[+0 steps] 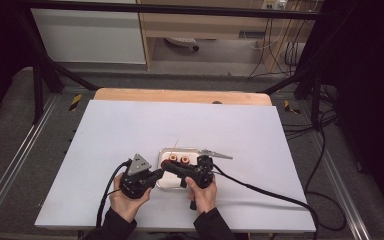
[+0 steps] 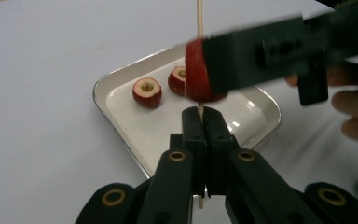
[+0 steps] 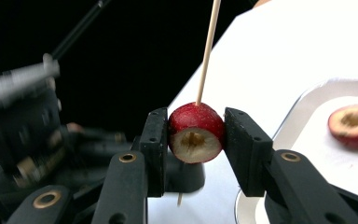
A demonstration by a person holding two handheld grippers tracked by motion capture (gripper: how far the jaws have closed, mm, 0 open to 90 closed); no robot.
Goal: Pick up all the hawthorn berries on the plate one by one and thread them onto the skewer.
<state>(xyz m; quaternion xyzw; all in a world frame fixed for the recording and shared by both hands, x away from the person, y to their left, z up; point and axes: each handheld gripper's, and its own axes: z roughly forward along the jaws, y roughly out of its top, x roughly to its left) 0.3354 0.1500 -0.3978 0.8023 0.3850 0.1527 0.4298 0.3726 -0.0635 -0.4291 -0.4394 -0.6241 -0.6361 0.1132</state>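
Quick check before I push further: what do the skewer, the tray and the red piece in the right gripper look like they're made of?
Skewer: pale, thin, matte stick, probably bamboo or wood.
Tray: shiny silver rim with bright glints, looks like metal; its floor appears white.
Red piece: glossy red skin, pale cut flesh with a cored hollow, apparently real fruit, perhaps hawthorn.

Your left gripper [image 1: 156, 176] and right gripper [image 1: 166, 165] are matte black, their linkage arms pinned with brass-ringed rivets, each topped by a grey three-cornered plate and trailing a black cable. Dark sleeves [image 1: 207, 225] cover your wrists.
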